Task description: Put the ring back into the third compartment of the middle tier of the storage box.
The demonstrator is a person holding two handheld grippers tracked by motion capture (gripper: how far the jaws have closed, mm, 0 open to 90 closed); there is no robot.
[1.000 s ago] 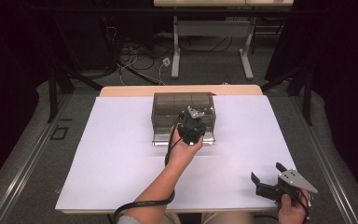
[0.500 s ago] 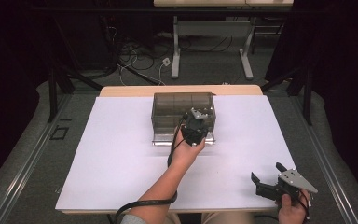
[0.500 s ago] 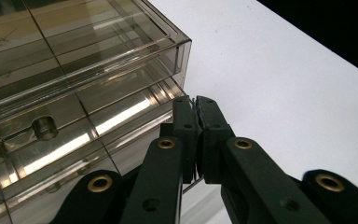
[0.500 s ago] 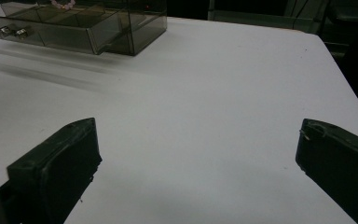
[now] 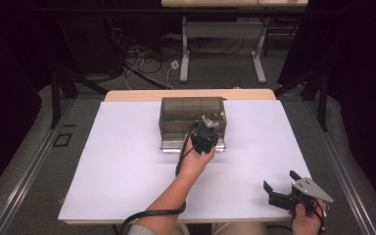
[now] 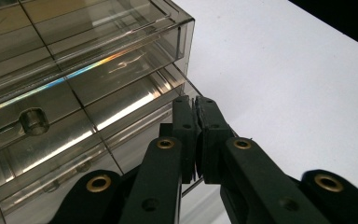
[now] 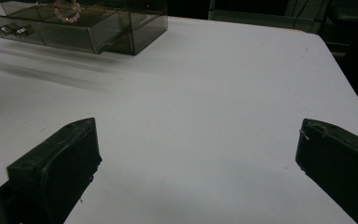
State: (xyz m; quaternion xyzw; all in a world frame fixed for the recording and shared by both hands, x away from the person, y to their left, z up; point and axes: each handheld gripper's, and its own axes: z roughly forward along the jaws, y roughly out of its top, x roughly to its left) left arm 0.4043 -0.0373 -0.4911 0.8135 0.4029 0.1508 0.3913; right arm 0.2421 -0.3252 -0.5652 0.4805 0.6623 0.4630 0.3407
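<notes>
Drawer [image 6: 121, 107] front edge sits pinched between the closed left gripper [image 6: 196, 105] fingers [image 6: 184, 126].

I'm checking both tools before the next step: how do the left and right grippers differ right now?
The left gripper has its jaws shut together, while the right gripper has its jaws spread wide with nothing between them. The left gripper is at the front edge of the clear drawer box; the right gripper sits over the white table near its front corner, away from the box. Both have black jaws.
</notes>
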